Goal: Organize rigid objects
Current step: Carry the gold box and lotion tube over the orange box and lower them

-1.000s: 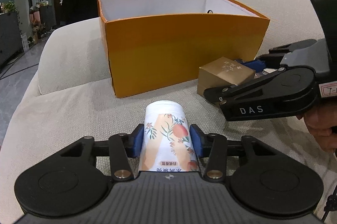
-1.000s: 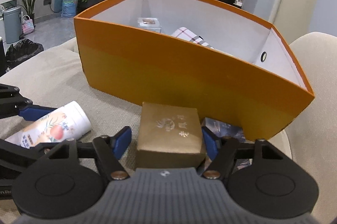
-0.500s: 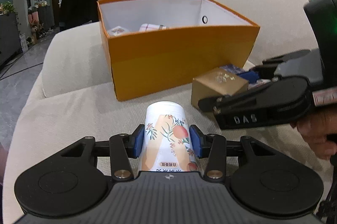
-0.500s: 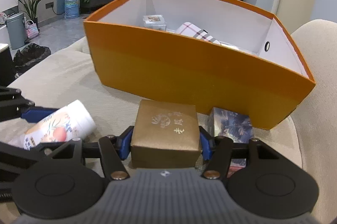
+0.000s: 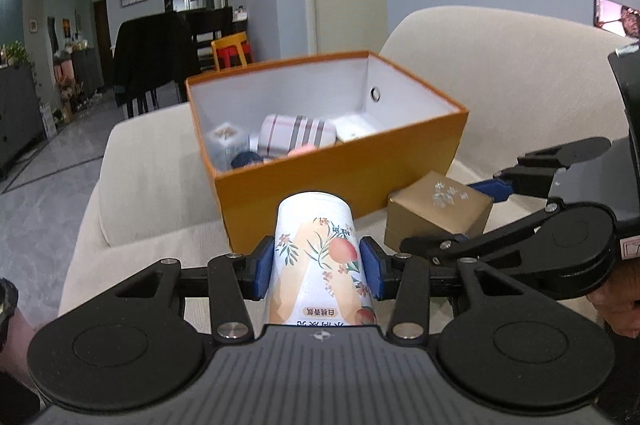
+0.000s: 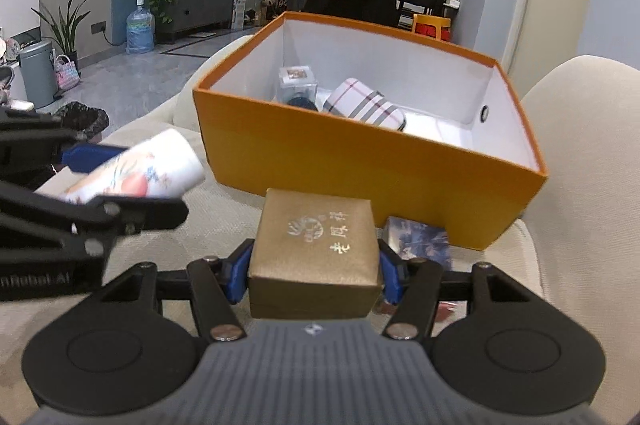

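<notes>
My left gripper (image 5: 318, 267) is shut on a white can with a peach print (image 5: 320, 261) and holds it above the sofa, short of the orange box (image 5: 340, 181). My right gripper (image 6: 314, 271) is shut on a gold gift box (image 6: 314, 253), also lifted, in front of the orange box (image 6: 360, 169). The gold box shows in the left wrist view (image 5: 438, 215) and the can in the right wrist view (image 6: 132, 173). The orange box holds a plaid case (image 6: 366, 103), a clear cube box (image 6: 298, 83) and other items.
A small blue patterned box (image 6: 418, 239) lies on the beige sofa seat (image 5: 152, 257) against the orange box's front wall. The sofa back cushion (image 5: 500, 73) rises behind the box. Floor and furniture lie beyond the sofa's left edge.
Both grippers have risen with their loads, so the inside of the orange box now shows. The right gripper closed on the gold box and lifted it off the sofa.
</notes>
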`<move>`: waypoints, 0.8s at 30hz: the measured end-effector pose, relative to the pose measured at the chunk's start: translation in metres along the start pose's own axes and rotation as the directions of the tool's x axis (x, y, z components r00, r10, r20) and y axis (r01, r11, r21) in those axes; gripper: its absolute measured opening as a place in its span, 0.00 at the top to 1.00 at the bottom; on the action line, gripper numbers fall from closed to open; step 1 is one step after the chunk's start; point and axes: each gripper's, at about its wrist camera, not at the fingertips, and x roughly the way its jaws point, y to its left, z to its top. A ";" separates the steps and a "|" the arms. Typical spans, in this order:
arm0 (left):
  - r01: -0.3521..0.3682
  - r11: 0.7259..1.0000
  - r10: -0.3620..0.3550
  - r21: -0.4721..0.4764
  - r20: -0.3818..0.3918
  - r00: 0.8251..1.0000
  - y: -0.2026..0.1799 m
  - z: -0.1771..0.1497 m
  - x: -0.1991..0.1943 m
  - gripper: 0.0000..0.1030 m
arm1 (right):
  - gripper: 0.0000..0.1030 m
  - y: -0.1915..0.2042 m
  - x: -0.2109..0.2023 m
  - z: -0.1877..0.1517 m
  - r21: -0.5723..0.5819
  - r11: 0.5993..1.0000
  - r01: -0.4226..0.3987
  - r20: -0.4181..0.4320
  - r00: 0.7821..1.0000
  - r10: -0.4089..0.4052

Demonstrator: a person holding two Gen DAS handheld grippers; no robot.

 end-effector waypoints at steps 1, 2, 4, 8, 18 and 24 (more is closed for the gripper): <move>0.003 1.000 -0.003 0.007 0.004 1.000 -0.002 0.002 -0.003 0.50 | 0.41 -0.002 -0.005 0.000 0.006 1.000 0.002 0.001 1.000 -0.002; 0.004 1.000 -0.004 0.017 0.011 1.000 -0.003 0.004 -0.006 0.50 | 0.41 -0.003 -0.009 0.000 0.011 1.000 0.003 0.000 1.000 -0.003; 0.006 1.000 -0.006 0.025 0.019 1.000 -0.005 0.007 -0.012 0.50 | 0.41 -0.006 -0.017 0.000 0.020 1.000 0.008 -0.002 1.000 -0.008; 0.003 1.000 -0.003 0.020 0.026 1.000 -0.004 0.012 -0.020 0.50 | 0.40 -0.010 -0.032 0.003 0.035 0.999 0.013 0.000 1.000 -0.013; -0.010 1.000 0.008 0.021 0.065 0.998 0.013 0.060 -0.011 0.50 | 0.40 -0.024 -0.063 0.038 0.038 0.999 0.027 0.063 0.998 -0.030; 0.002 1.000 -0.002 -0.010 0.086 0.996 0.027 0.093 0.006 0.50 | 0.40 -0.041 -0.069 0.075 0.041 0.999 0.024 0.072 0.997 -0.027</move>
